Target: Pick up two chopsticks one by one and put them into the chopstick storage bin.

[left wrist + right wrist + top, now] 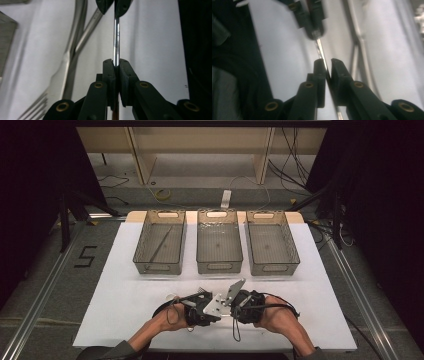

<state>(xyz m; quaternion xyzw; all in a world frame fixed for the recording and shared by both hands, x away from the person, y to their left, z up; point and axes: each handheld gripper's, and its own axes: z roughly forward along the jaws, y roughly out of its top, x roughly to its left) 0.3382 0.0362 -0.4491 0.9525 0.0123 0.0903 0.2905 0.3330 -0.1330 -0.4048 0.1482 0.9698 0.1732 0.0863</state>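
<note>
1. Both grippers meet at the near middle of the white table (125,290), nose to nose, with one thin shiny metal rod (116,42) held between them. It looks like the handle of some utensil, but I can't tell which one.
2. The left gripper (116,65) is clamped tight on the rod; its jaws pinch it with no gap to see.
3. The right gripper (327,65) has the same rod running between its jaws, and they look closed onto it too, though that view is blurry, so the bite may be a bit looser.
4. So my read is that this is the handover step: one gripper passing the piece to the other, above the table just near of the middle bin (219,242).
5. On the table beside them lie a fork (37,105) and what look like long tongs or forceps (77,37). The left bin (160,242) already holds one long thin piece; the right bin (272,242) looks empty.
6. For the next move, one gripper has to let go only once the other's grip is solid, then carry the rod far to whichever bin it belongs in. If both release, it drops.
</note>
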